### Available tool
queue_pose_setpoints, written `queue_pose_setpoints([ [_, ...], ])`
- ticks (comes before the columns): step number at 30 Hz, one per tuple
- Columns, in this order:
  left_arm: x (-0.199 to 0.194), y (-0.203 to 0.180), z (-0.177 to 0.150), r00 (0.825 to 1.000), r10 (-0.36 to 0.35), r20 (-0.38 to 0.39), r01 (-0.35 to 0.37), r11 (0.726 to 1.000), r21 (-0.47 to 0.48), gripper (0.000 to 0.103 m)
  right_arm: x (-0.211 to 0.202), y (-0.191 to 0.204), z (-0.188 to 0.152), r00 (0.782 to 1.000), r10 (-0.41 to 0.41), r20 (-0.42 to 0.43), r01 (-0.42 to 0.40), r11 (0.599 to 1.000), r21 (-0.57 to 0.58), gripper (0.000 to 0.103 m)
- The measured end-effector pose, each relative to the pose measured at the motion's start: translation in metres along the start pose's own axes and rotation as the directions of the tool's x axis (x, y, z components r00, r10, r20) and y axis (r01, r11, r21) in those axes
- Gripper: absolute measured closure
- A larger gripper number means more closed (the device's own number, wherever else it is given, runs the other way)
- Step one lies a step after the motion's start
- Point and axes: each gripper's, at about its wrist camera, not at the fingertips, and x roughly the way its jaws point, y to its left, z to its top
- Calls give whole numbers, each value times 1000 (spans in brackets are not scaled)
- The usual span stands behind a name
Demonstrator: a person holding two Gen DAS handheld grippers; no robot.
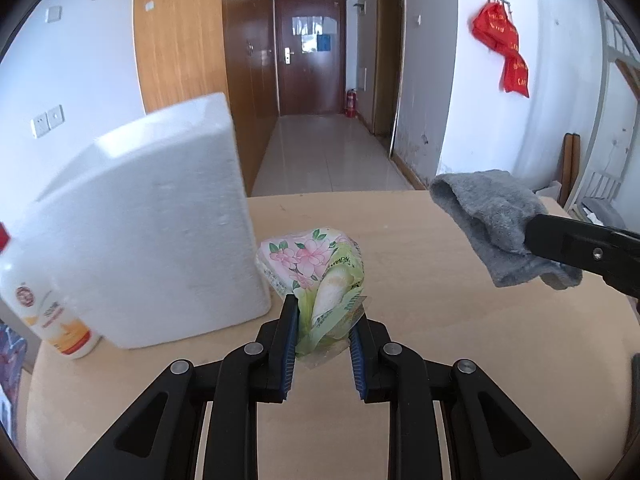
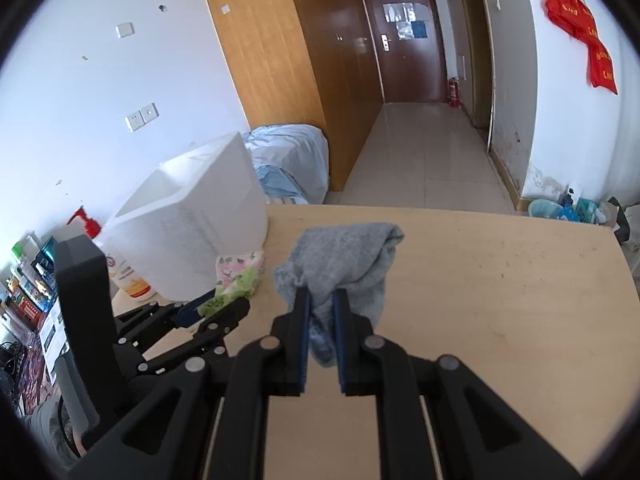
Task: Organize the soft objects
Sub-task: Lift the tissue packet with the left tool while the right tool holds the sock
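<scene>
My left gripper [image 1: 325, 312] is shut on a flowered green-and-pink tissue pack [image 1: 316, 268] and holds it just right of the white foam box [image 1: 160, 220]. The pack also shows in the right wrist view [image 2: 238, 270]. My right gripper [image 2: 321, 300] is shut on a grey cloth [image 2: 344, 256] and holds it above the wooden table [image 2: 500, 288]. In the left wrist view the grey cloth [image 1: 492, 216] hangs from the right gripper's black fingers [image 1: 576, 244] at the right. The foam box [image 2: 192, 224] is open at the top.
A white bottle with an orange label [image 1: 48, 308] stands left of the foam box; its red pump [image 2: 88, 222] shows in the right wrist view. A blue-covered bundle [image 2: 292, 160] lies on the floor beyond the table. A hallway with a dark door [image 1: 310, 52] runs behind.
</scene>
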Motion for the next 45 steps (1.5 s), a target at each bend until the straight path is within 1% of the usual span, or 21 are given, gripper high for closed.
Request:
queue_pose_setpoints([
  [2, -14, 3, -5, 1000, 0, 13, 0, 1000, 1, 78, -8, 5, -3, 1000, 2, 9, -2, 1000, -5, 89],
  [5, -30, 4, -12, 999, 18, 40, -19, 1000, 13, 78, -20, 10, -10, 1000, 8, 24, -8, 1000, -8, 89],
  [8, -46, 8, -21, 999, 15, 50, -15, 1000, 8, 78, -31, 15, -20, 999, 18, 31, -18, 1000, -7, 89],
  [11, -62, 10, -32, 997, 26, 68, -27, 1000, 13, 78, -41, 19, -31, 999, 14, 39, -14, 1000, -3, 89],
  [16, -79, 5, -42, 997, 27, 76, -29, 999, 21, 78, -53, 25, -50, 999, 21, 38, -21, 1000, 4, 89],
  [21, -102, 4, -59, 995, 28, 95, -30, 999, 22, 78, -65, 36, -65, 999, 27, 46, -27, 1000, 1, 89],
  [22, -105, 3, -58, 995, 29, 98, -31, 999, 18, 78, -67, 39, -69, 998, 33, 48, -33, 999, 2, 89],
  [26, -122, 5, -71, 993, 35, 116, -37, 999, 19, 78, -76, 48, -78, 997, 50, 62, -50, 999, 0, 89],
  [30, -136, 13, -82, 991, 41, 126, -41, 999, 0, 78, -81, 58, -88, 996, 66, 61, -66, 998, -7, 89],
  [37, -163, 29, -105, 985, 84, 152, -82, 996, -18, 78, -86, 73, -98, 994, 90, 70, -88, 996, -22, 89],
  [41, -180, 39, -112, 978, 112, 173, -108, 994, -36, 78, -91, 83, -100, 991, 109, 82, -106, 994, -34, 89],
  [45, -196, 47, -116, 975, 114, 190, -105, 993, -56, 78, -99, 92, -102, 987, 128, 98, -124, 991, -46, 89],
])
